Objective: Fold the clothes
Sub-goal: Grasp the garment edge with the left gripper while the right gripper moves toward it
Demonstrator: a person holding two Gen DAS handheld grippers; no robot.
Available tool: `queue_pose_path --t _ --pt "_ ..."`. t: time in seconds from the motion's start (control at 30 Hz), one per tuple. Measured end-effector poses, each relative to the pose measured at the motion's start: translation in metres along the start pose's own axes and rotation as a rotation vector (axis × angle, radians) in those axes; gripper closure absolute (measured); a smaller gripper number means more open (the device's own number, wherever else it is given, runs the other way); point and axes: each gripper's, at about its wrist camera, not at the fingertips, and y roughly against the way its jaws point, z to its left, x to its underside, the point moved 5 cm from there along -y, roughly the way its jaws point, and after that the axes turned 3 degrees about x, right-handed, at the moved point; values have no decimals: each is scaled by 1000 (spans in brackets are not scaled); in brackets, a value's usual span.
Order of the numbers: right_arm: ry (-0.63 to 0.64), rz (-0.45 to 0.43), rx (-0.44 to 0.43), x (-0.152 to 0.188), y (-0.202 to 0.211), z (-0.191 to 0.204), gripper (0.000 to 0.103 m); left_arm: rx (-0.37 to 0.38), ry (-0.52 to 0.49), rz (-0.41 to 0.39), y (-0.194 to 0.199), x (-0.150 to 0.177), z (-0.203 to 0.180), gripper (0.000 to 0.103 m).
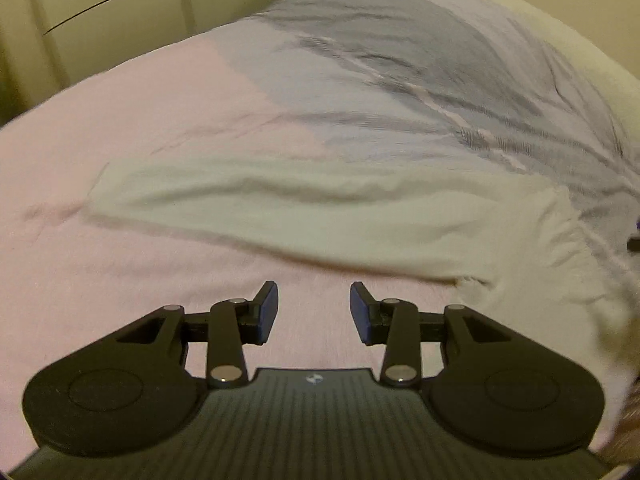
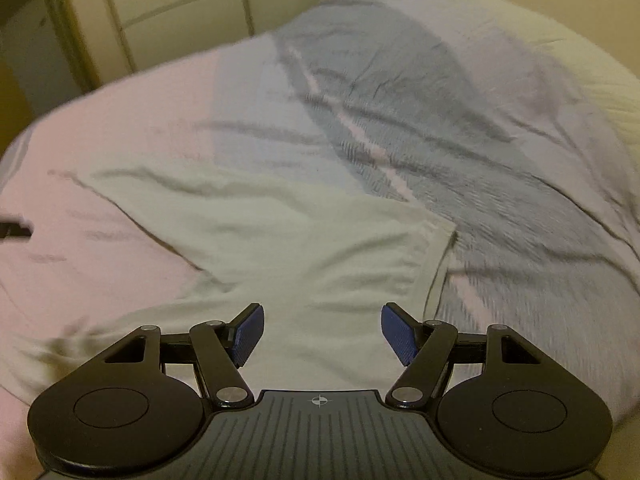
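My left gripper (image 1: 313, 312) sits at the bottom centre of its own view, angled downward, its two black fingers parted with a clear gap and nothing between the blue pads (image 1: 267, 312). My right gripper (image 2: 322, 334) fills the lower centre of its view, also tipped downward, jaws spread wider than the left, blue pads (image 2: 249, 333) splayed outward and empty. At the far left edge of the right view, mid-height, a dark sliver shows, blurred beyond telling.

Bed (image 2: 100, 128) under a pink sheet, grey-and-lilac patterned cover (image 2: 460, 128) across its far side, pale panelled wall (image 1: 140, 8) behind, dim yellowish light
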Motion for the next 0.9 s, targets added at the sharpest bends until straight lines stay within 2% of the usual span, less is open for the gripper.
queue_pose_path --t 0.1,0.27,0.4,0.53,0.73,0.87,0.9 --pt "80 25 -63 -22 -45 -25 36 47 -133 -11 -54 -31 1 68" --pt "168 51 -160 -66 -115 -50 44 77 -322 -30 -125 -78 21 68" --pt "223 75 -214 -92 -165 -58 48 102 -414 2 -178 -103 45 68" --pt "256 116 -271 -107 -204 -57 51 106 -510 29 -215 -116 67 68" --pt "315 195 -364 -117 -234 -44 52 164 -657 116 -255 -121 86 68" --pt "320 241 -380 -116 -245 -42 52 189 -656 148 -269 -116 99 68" --pt "316 247 -382 -115 -245 -42 60 197 -664 150 -271 -113 100 69"
